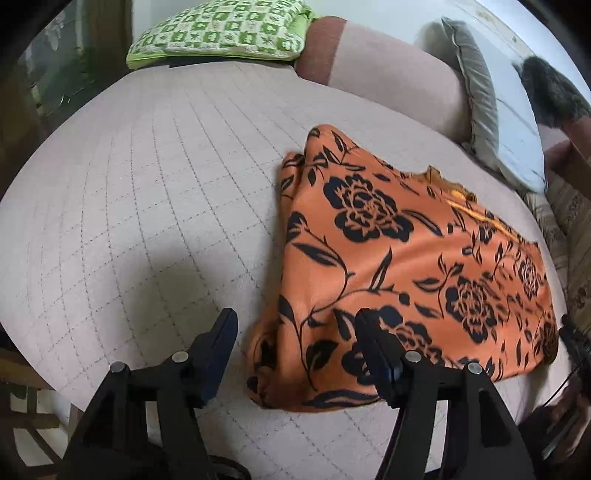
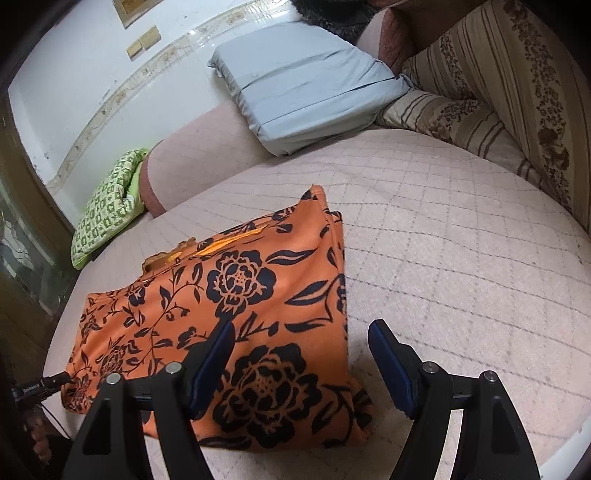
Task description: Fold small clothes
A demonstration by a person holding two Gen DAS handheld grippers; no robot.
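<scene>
inspector: status of the fold, please.

assessor: the orange floral garment (image 2: 229,314) lies on the quilted bed cover (image 2: 461,258) as a compact, roughly rectangular packet with more than one layer showing. i judge at least one fold done; stacked edges show at its far corner and along the side toward the striped cushions (image 2: 517,92).

inspector: what is left?

assessor: possibly one more fold to make it smaller, or only smoothing. the near corner is puffed and rounded rather than flat, and a strip of brighter orange inner fabric with a frilled edge peeks out along the garment's far edge. that wants tidying, in my judgement.

inspector: the garment itself?

assessor: soft, fairly thick cloth, orange with large dark roses and trailing leaves. it sags at the near edge and should flop readily when lifted.

inspector: where does it sit?

assessor: taking the green checked pillow (image 1: 221,29) as landmark, the garment is well apart from it, nearer the person, with bare quilt between. the grey pillow (image 2: 303,81) lies beyond the garment's far edge.

inspector: the tools?

assessor: the left hand-held gripper (image 1: 295,321) stands with its jaws apart over the garment's near corner, one finger above the cloth and one over bare quilt, clamped on nothing. the right hand-held gripper (image 2: 301,332) is likewise spread wide, straddling the garment's opposite near corner, gripping nothing.
</scene>
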